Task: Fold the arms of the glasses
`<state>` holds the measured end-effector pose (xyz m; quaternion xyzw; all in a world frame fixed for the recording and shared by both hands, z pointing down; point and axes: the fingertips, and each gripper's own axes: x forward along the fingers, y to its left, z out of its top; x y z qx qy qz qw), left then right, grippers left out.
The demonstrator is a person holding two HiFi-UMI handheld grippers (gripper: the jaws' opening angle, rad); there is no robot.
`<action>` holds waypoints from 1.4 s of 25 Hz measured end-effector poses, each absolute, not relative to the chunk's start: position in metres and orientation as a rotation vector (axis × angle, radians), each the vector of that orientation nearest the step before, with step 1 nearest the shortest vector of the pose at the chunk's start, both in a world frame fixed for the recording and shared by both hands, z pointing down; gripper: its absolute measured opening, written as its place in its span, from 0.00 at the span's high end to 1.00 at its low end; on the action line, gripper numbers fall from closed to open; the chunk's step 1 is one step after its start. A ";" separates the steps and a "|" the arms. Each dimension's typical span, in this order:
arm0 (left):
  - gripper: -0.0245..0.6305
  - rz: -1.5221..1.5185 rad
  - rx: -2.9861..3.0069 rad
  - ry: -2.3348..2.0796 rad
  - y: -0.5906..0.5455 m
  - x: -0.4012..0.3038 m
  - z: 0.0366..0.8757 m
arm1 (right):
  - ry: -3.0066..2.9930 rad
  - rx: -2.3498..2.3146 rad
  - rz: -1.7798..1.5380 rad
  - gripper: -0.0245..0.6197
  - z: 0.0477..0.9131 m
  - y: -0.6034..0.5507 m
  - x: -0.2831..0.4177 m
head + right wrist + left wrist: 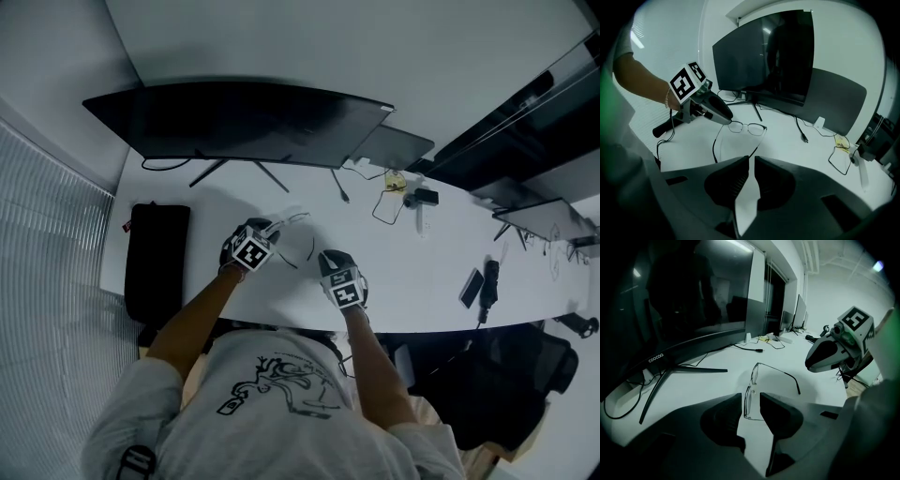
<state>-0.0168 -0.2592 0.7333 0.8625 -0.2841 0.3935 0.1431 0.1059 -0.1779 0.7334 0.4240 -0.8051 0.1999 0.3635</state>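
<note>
Thin-rimmed glasses stand on the white table with both arms spread open. In the left gripper view, the near lens stands edge-on between the jaws of my left gripper, which is open and not pressing on it. The far arm runs right to its dark tip. My right gripper hovers just above that tip. In the right gripper view, the right gripper shows only a narrow slit with nothing seen in it. The glasses lie ahead, with the left gripper at their left lens.
A wide curved monitor on a splayed stand is behind the glasses. A black pad lies at the table's left end. Cables and small devices lie back right, a phone near the front edge.
</note>
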 end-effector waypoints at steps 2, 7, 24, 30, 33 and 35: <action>0.76 1.150 2.480 -0.812 -0.262 -0.015 0.740 | -2.052 1.076 0.532 0.88 0.741 -0.181 0.106; 0.79 1.178 2.462 -0.806 -0.265 -0.012 0.751 | -2.005 1.048 0.520 0.87 0.756 -0.189 0.109; 0.91 1.180 2.471 -0.775 -0.261 -0.008 0.753 | -2.029 0.955 0.527 0.87 0.766 -0.193 0.094; 0.90 1.173 2.477 -0.759 -0.254 -0.003 0.749 | -2.042 0.934 0.523 0.87 0.765 -0.189 0.090; 0.90 1.172 2.477 -0.751 -0.251 -0.001 0.748 | -2.048 0.920 0.523 0.87 0.765 -0.185 0.087; 0.90 1.169 2.480 -0.745 -0.248 0.002 0.747 | -2.054 0.914 0.525 0.87 0.764 -0.183 0.085</action>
